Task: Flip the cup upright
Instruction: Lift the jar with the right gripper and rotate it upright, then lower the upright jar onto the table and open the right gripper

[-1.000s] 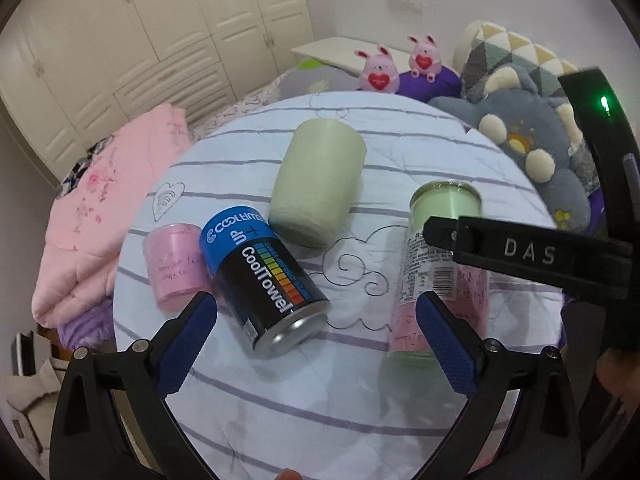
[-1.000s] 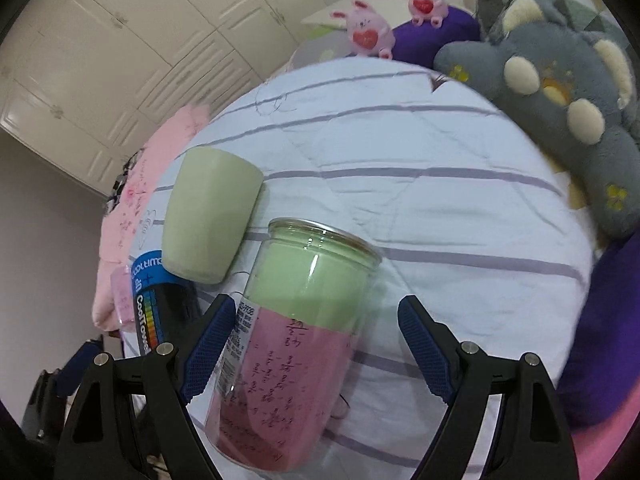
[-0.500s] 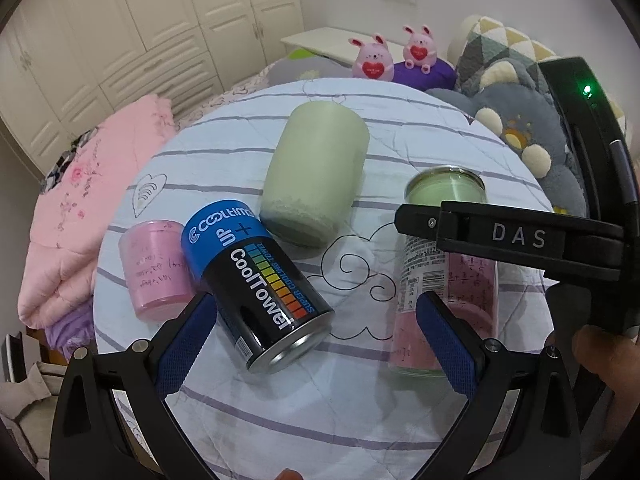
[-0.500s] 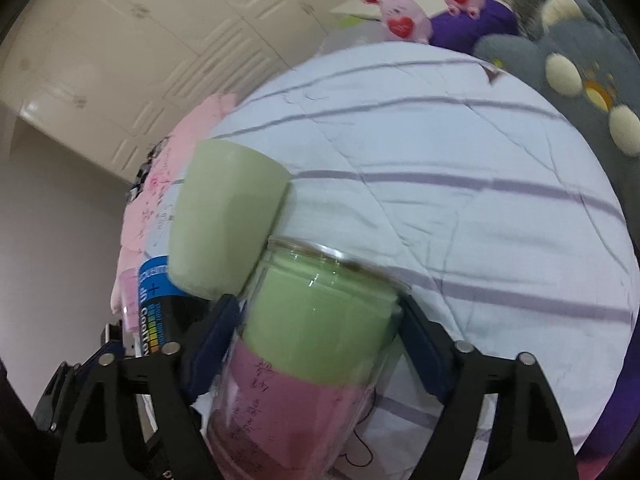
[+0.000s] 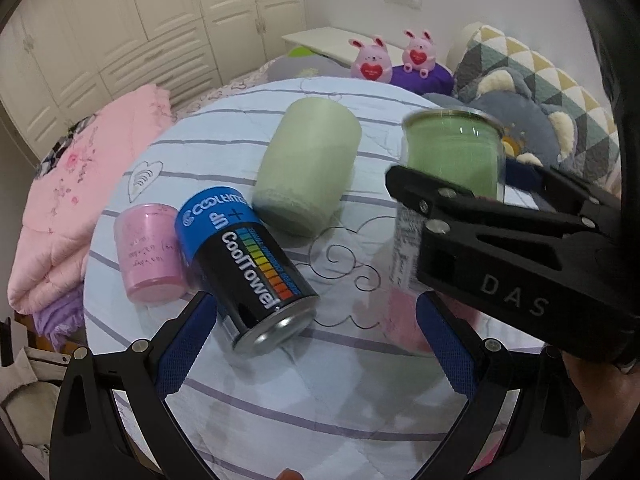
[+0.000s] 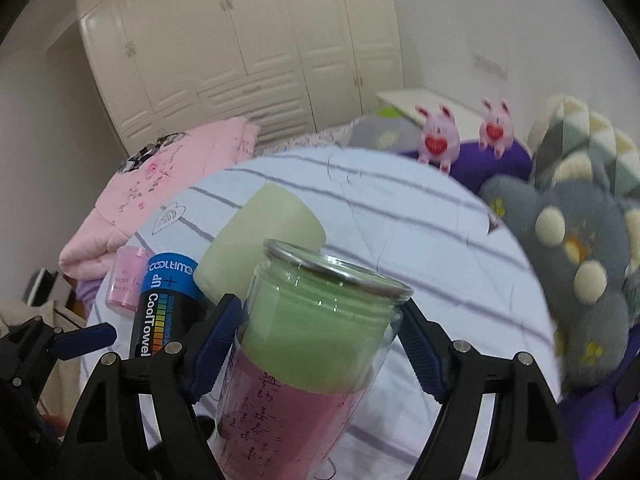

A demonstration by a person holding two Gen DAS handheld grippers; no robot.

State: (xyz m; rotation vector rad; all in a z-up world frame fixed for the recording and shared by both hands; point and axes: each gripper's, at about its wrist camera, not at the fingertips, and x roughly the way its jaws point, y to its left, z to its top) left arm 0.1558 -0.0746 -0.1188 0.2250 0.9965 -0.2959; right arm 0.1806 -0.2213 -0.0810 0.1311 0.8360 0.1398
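A clear glass cup (image 6: 316, 356) with a green and a pink cup nested inside stands between the blue pads of my right gripper (image 6: 320, 344), which is shut on it and holds it tilted above the striped round table (image 6: 420, 232). The same cup (image 5: 452, 160) shows at the right of the left wrist view, behind the right gripper's black body. My left gripper (image 5: 316, 336) is open and empty, low over the table's near part, with a blue and black CoolTowel can (image 5: 248, 276) lying between its fingers.
A pale green cup (image 5: 308, 168) lies on its side at the table's middle. A small pink cup (image 5: 146, 252) stands at the left beside the can. Grey plush cushions (image 6: 568, 280) and pink toy rabbits (image 6: 438, 136) lie behind the table, a pink quilt (image 5: 68, 184) at the left.
My right gripper closed on the glass cup and lifted it off the table, tilting it. My left gripper drew slightly nearer to the can.
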